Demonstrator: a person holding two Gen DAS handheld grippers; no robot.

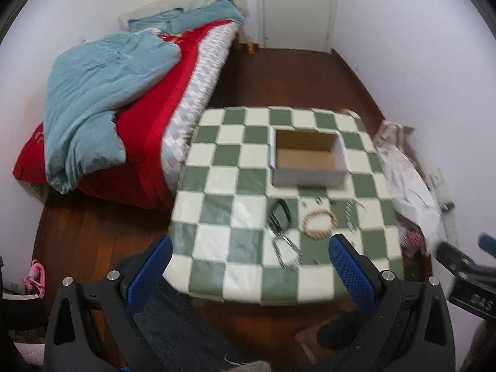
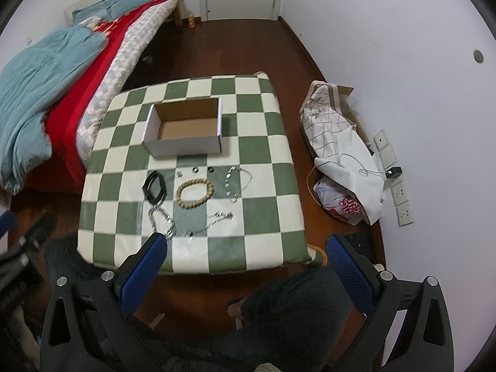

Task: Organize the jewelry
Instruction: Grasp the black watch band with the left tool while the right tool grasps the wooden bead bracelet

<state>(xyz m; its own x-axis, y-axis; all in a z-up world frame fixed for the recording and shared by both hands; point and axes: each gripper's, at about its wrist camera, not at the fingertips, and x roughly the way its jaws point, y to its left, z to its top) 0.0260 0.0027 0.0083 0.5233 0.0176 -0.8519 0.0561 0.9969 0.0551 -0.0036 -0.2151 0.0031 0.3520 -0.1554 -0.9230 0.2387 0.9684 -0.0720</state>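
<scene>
We list an open cardboard box [image 2: 186, 130], empty, upright on the checkered counter [image 2: 263, 161]. Just before it lie a black bracelet [image 2: 154, 187], a tan bead bracelet [image 2: 194, 192], three silver chains [image 2: 236, 183] and small rings [image 2: 195, 170], all apart.

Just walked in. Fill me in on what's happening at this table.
A person holds a two-finger gripper in each hand above a checkered table. Both the left gripper and the right gripper are open and empty. The cardboard box is empty too. A beaded bracelet, a black band and silver chains lie in front of it, untouched.
</scene>
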